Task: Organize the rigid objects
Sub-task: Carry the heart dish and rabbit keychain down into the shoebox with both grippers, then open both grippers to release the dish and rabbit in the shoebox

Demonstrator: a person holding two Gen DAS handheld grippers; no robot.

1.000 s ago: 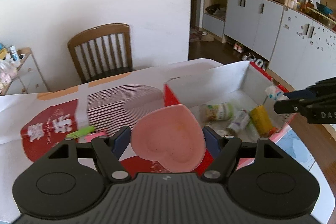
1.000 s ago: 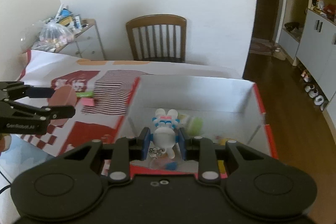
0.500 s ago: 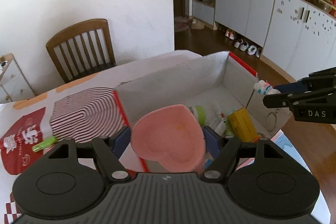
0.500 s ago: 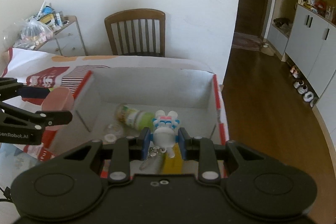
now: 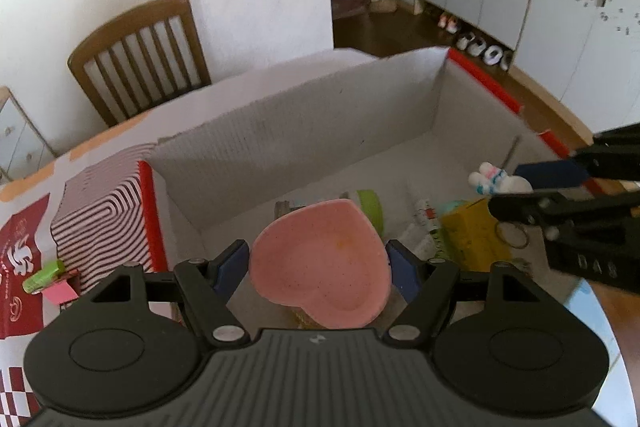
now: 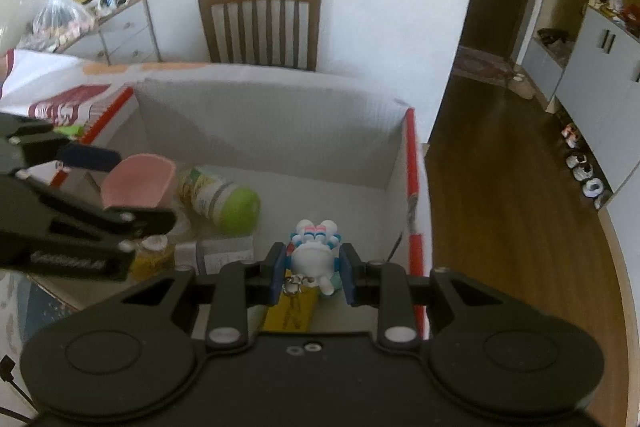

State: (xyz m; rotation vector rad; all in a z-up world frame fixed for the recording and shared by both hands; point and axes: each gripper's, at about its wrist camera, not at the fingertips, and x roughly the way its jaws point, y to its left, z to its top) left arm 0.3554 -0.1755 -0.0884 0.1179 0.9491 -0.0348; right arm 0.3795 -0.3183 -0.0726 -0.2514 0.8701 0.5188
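The left gripper [image 5: 318, 263] squeezes a pink heart dish [image 5: 322, 263]. The right gripper [image 6: 312, 273] pinches a bunny toy [image 6: 314, 253]. Only the right view shows the whole green-capped jar [image 6: 218, 199], at ten o'clock from the bunny toy.

Two grippers over an open cardboard box [image 6: 280, 131]

The right gripper [image 6: 313, 273] clamps a white rabbit toy [image 6: 314, 255] above the box; at left, the left gripper [image 6: 116, 183] holds a pink dish [image 6: 138, 185] near a green-capped bottle [image 6: 224, 201].
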